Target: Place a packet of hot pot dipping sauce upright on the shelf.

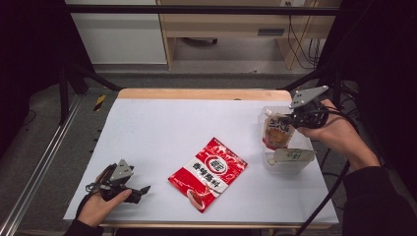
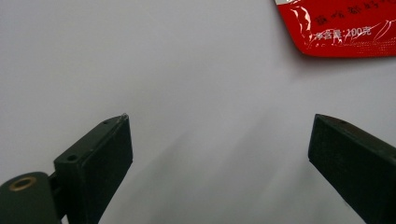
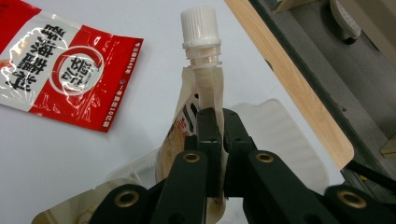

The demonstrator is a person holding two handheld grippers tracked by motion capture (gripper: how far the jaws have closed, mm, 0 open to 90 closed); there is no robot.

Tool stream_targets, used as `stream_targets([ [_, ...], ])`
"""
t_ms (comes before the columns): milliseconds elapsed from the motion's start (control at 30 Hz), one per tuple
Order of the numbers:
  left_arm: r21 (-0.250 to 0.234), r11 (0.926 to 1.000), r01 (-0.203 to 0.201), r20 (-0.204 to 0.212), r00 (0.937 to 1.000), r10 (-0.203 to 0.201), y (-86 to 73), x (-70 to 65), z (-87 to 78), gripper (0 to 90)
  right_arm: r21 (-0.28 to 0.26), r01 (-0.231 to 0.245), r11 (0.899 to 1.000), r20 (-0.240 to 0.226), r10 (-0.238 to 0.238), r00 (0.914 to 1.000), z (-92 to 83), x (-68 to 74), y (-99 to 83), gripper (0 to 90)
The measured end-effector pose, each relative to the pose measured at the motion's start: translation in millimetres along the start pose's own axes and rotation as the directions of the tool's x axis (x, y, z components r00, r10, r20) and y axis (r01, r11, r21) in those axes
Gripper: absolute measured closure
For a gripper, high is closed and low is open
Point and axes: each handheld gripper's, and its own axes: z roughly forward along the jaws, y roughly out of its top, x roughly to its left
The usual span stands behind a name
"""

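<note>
My right gripper (image 1: 294, 117) (image 3: 216, 122) is shut on a spouted pouch (image 1: 276, 130) (image 3: 196, 98) with a white screw cap (image 3: 200, 22), pinching its upper edge just below the spout. The pouch hangs over a clear plastic container (image 1: 287, 158) (image 3: 280, 130) at the table's right side. A red and white sauce packet (image 1: 208, 172) (image 3: 56, 65) (image 2: 341, 28) lies flat in the middle of the white table. At the front left my left gripper (image 1: 142, 191) (image 2: 219, 140) rests low over the table, jaws wide apart, nothing between them.
The white table surface (image 1: 162, 128) has a wooden far edge (image 1: 196, 93) and a wooden right edge (image 3: 299, 93). Black frame bars (image 1: 196, 9) run around the table. A cable (image 1: 324, 196) trails from the right hand. Desk furniture stands behind.
</note>
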Motion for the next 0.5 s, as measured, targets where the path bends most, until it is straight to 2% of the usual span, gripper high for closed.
stream_targets([
  [500,0.007,1.0000,-0.005,0.006,1.0000,0.005,0.2,-1.3,0.6,6.3,0.014,0.021,1.000,-0.038,-0.020,0.9991,-2.4,3.4,-6.1,89.0],
])
